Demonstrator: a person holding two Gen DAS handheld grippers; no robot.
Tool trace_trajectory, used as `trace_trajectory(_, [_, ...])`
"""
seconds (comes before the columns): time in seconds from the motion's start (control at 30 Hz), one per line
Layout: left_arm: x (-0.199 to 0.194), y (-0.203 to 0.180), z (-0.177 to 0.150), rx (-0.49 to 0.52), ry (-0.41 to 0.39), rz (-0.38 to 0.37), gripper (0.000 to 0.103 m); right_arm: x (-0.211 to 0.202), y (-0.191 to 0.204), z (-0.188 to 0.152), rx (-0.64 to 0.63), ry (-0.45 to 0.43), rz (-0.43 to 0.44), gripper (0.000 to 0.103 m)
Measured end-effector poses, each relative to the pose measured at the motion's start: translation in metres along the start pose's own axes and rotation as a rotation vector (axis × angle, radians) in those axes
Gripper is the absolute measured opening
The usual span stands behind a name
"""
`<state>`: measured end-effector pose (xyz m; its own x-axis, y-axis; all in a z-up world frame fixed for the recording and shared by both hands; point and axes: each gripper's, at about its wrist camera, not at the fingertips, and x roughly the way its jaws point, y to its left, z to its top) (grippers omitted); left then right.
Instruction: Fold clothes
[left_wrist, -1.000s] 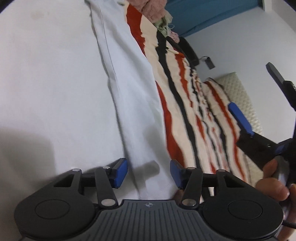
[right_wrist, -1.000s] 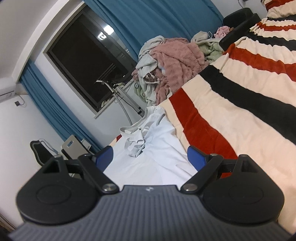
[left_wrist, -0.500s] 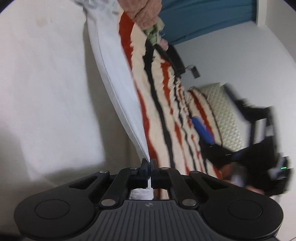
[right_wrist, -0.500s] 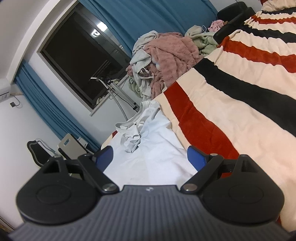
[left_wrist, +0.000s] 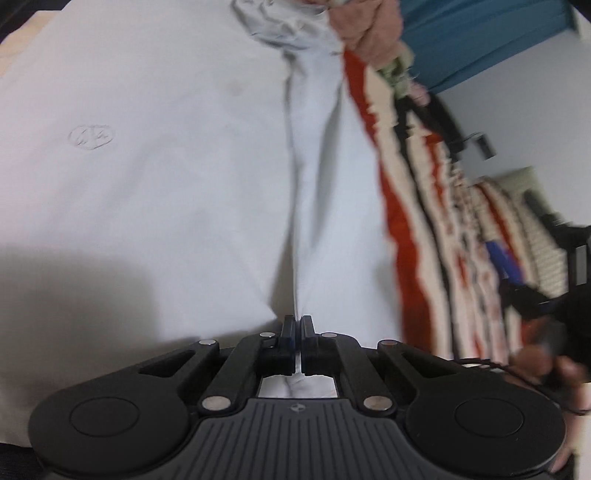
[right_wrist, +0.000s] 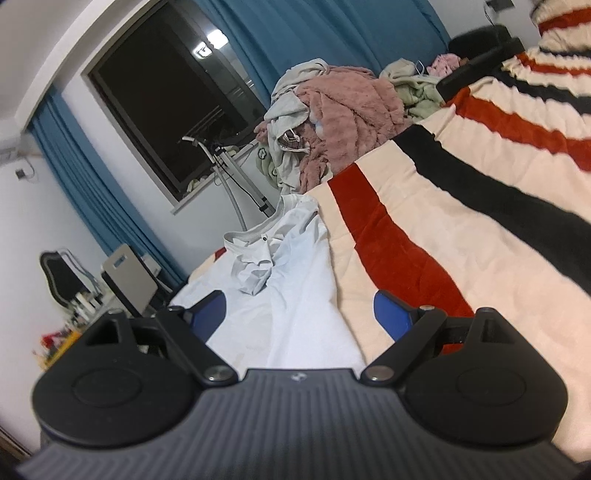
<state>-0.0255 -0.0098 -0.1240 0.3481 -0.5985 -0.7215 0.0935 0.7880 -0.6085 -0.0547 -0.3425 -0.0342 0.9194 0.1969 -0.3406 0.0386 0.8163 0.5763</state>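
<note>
My left gripper (left_wrist: 297, 325) has clamped the white shirt's (left_wrist: 166, 166) edge and lifted it, starting a fold; my right gripper (right_wrist: 299, 314) hangs wide open, empty, over the bed (right_wrist: 461, 258).

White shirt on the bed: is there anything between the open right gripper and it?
Nothing visible. In the right wrist view the right gripper is open, with the white shirt directly ahead and no object between them. The pile of clothes lies farther back on the striped blanket.

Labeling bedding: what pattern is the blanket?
Cream with red and black stripes; right wrist view shows it best.
</note>
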Motion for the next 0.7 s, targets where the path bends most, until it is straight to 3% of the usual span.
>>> trace_trajectory(0.13, [-0.014, 0.007, 0.003, 0.022, -0.003, 0.001, 0.013, 0.002, 0.022, 0.006, -0.082, 0.013, -0.010, 0.089])
trace_trajectory(0.23, [-0.027, 0.004, 0.018, 0.035, -0.028, 0.005, 0.020, 0.004, 0.046, 0.025, -0.140, -0.027, 0.022, 0.089])
trace_trajectory(0.4, [-0.043, -0.022, 0.078, 0.148, -0.127, 0.130, 0.042, 0.028, 0.078, 0.055, -0.201, -0.090, 0.024, 0.088])
trace_trajectory(0.57, [0.004, -0.048, 0.162, 0.216, -0.242, 0.271, 0.054, 0.070, 0.066, 0.042, -0.219, -0.092, -0.010, 0.088])
trace_trajectory(0.7, [0.069, -0.067, 0.233, 0.368, -0.346, 0.400, 0.068, 0.100, 0.041, 0.025, -0.218, -0.032, -0.107, 0.088])
